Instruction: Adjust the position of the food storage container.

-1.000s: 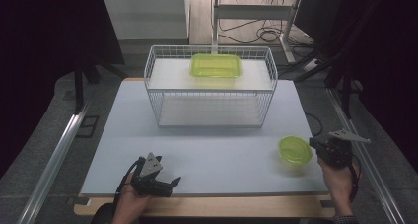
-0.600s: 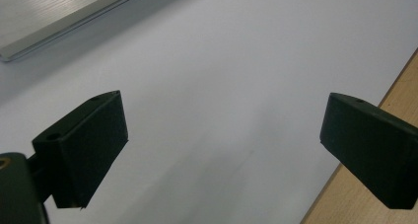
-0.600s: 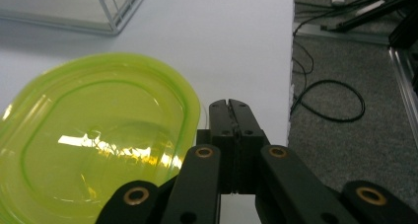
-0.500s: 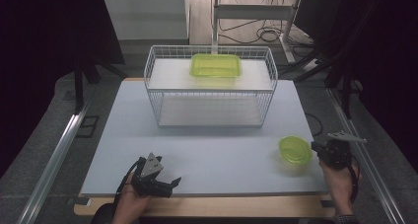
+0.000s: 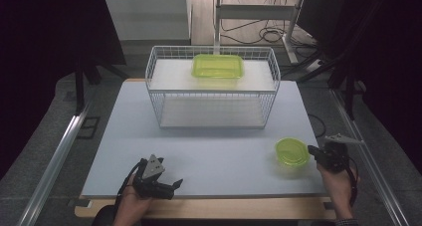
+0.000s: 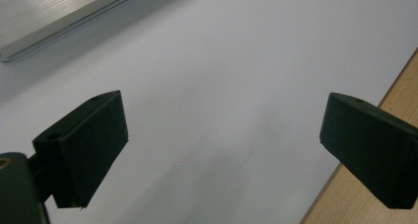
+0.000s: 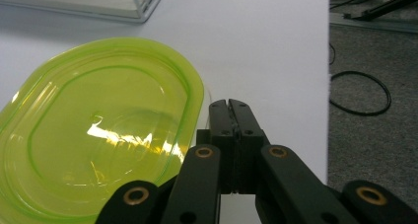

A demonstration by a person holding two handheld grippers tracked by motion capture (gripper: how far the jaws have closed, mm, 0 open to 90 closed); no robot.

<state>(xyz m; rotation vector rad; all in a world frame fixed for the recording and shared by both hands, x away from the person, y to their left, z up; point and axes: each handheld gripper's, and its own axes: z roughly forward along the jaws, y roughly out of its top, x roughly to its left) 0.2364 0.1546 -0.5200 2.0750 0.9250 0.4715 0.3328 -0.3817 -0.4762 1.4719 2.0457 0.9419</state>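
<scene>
A small yellow-green plastic container (image 5: 292, 152) (image 7: 98, 130) sits on the white table top (image 5: 214, 151) near its right edge. My right gripper (image 5: 312, 150) (image 7: 229, 105) lies just to the right of it, jaws pressed together. Its tips are beside the container's rim, and I cannot tell whether they pinch the rim. A larger yellow-green container (image 5: 217, 66) rests on the upper shelf of a white wire basket (image 5: 149, 79) at the back. My left gripper (image 5: 171, 185) (image 6: 222, 150) rests at the table's front left. It is open, with bare table between its jaws.
The table's wooden front edge (image 6: 365, 184) runs close to the left gripper. An aluminium rail (image 5: 54, 161) runs along the floor on the left. Cables (image 7: 360, 93) lie on the grey floor to the right of the table.
The right hand has edged slightly to the left, toward the small container. The left gripper and both containers have stayed where they were.
</scene>
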